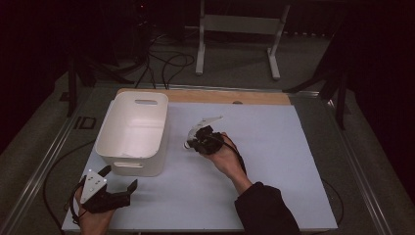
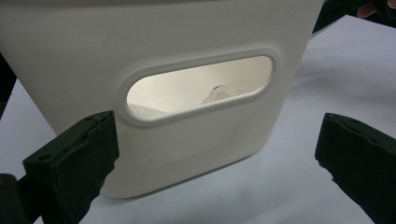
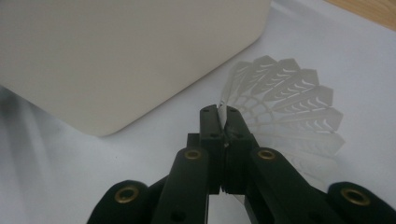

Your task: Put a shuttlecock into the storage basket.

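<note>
A white feather shuttlecock (image 3: 285,102) lies on the pale mat beside the white bin (image 1: 108,128). My right gripper (image 3: 223,116) is shut, its tips pinching the edge of the shuttlecock's feather skirt; in the high view this gripper (image 1: 192,142) sits at mid-table, just right of the bin. My left gripper (image 1: 120,177) rests near the front left corner, open, with nothing between its fingers. In the left gripper view it (image 2: 219,154) faces the bin's near end wall (image 2: 187,37) and its handle slot (image 2: 201,88). Something pale and translucent shows through the slot; I cannot tell what it is.
The pale mat (image 1: 274,147) covers a wooden table whose far edge (image 1: 215,96) shows bare wood. The bin's side wall (image 3: 116,56) stands close to the left of the right gripper. A white frame stand (image 1: 240,29) and cables lie on the floor beyond.
</note>
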Tool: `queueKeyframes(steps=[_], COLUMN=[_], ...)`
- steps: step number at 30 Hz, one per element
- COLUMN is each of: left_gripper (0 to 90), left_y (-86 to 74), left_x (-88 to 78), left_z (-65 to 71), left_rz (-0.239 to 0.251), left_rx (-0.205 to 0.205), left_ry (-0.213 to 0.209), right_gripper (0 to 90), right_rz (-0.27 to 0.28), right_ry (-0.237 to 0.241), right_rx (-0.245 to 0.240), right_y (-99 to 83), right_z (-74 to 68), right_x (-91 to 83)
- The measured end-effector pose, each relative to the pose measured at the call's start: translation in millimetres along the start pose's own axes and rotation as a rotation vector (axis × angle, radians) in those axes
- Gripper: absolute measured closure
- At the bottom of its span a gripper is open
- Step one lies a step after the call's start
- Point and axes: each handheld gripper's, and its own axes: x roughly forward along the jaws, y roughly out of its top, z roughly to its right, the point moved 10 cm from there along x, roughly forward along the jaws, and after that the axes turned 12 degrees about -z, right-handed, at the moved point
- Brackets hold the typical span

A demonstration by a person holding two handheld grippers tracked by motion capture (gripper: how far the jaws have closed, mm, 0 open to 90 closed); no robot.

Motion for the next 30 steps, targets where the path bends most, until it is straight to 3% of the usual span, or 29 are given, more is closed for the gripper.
queueKeyframes(steps=[30], left_gripper=[0.1], left_y=[-0.2], left_x=[0.0], left_z=[-0.3], left_rz=[-0.002], left_rx=[0.001], left_ry=[0.003], right_gripper=[89.3], right_rz=[0.035], right_ry=[-0.052], right_rx=[0.039], right_y=[6.5], right_z=[6.9], right_x=[-12.4])
